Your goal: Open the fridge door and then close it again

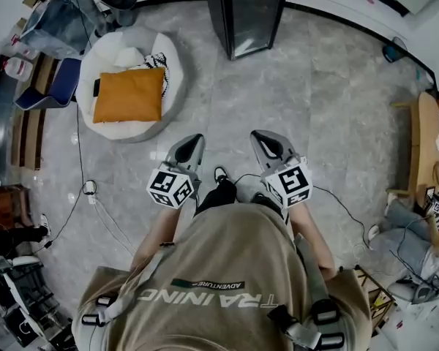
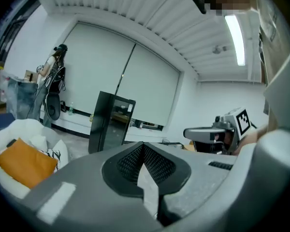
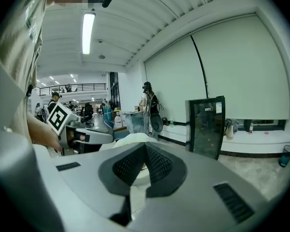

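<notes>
Grey left gripper (image 1: 194,140) | right gripper (image 1: 261,138) | side by side, jaws together | facing fridge (image 1: 247,13)

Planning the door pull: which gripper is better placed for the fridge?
Right, marginally. The right gripper lines up with the fridge door straight ahead; the left gripper sits off to its side. Both shut, empty, equally far. Handle unclear.
</notes>
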